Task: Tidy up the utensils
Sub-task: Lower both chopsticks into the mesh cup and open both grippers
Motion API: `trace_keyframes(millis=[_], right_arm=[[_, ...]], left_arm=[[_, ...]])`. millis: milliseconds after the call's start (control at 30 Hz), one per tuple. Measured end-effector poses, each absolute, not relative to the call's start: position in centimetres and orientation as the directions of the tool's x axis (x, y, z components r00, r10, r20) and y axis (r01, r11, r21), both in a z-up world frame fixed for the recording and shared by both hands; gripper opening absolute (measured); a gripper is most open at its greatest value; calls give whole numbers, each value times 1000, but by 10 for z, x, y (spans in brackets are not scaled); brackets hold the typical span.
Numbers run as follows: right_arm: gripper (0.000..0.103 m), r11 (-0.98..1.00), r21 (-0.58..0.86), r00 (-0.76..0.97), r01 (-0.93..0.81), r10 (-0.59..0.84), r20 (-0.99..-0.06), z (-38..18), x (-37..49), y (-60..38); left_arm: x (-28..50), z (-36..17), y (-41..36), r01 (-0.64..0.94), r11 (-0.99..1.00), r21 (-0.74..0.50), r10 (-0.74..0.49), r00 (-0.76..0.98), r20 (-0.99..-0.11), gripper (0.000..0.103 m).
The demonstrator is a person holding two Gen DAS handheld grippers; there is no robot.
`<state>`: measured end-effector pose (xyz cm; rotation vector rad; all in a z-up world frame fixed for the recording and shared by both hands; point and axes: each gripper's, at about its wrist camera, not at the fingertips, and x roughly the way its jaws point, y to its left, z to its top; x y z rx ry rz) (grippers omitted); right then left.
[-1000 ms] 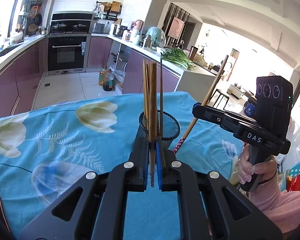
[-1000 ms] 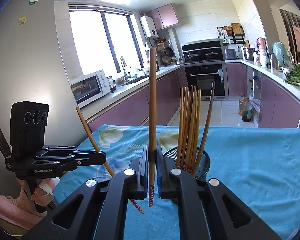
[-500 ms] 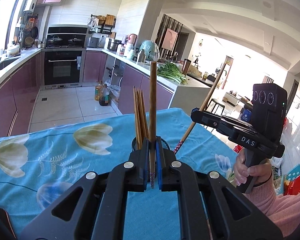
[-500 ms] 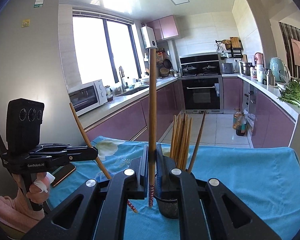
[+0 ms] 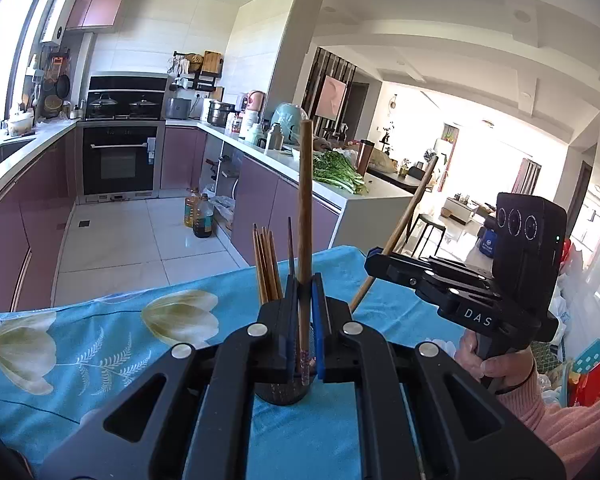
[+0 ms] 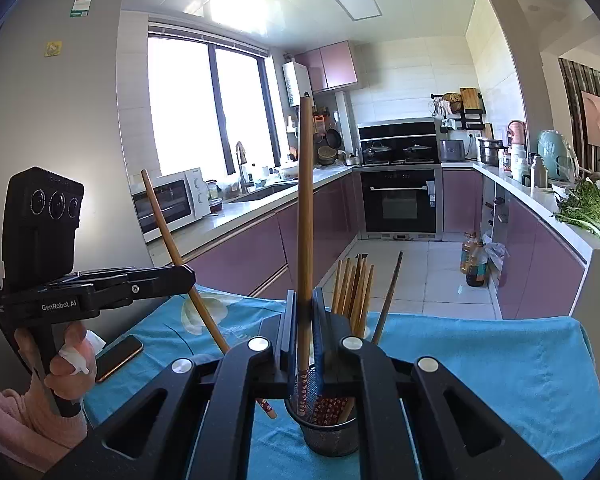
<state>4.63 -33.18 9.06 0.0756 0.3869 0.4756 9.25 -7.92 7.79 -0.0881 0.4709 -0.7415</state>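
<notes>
My left gripper (image 5: 302,312) is shut on an upright brown chopstick (image 5: 304,216), above the black mesh holder (image 5: 284,391) that holds several chopsticks (image 5: 266,268). My right gripper (image 6: 302,320) is shut on another upright chopstick (image 6: 305,208), its patterned tip at the rim of the mesh holder (image 6: 332,432) among the other chopsticks (image 6: 354,288). Each gripper shows in the other's view: the right one (image 5: 374,262) at the right with its tilted chopstick (image 5: 400,232), the left one (image 6: 188,276) at the left with its chopstick (image 6: 180,256).
The holder stands on a table with a blue flowered cloth (image 5: 100,344). A phone (image 6: 118,356) lies on the cloth's left edge. Kitchen counters (image 6: 244,208), an oven (image 5: 120,160) and greens (image 5: 336,170) lie beyond the table.
Both grippers have come lower and closer to the holder with their chopsticks. The right chopstick's tip has gone down to the holder's rim.
</notes>
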Motion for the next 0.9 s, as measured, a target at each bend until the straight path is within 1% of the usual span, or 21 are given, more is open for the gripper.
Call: trace_keyframes(millis=[267,900], right_arm=[[6,896,147,823,-419,444,-355,88,51,-326],[6,902,151,801,-405,430,-416,74,63,-323]], left_arm=[[96,79,-91,625,744,-237,-662,641,-389,7],[109,62,-121,604,775,-187,-608,632,-480,7]])
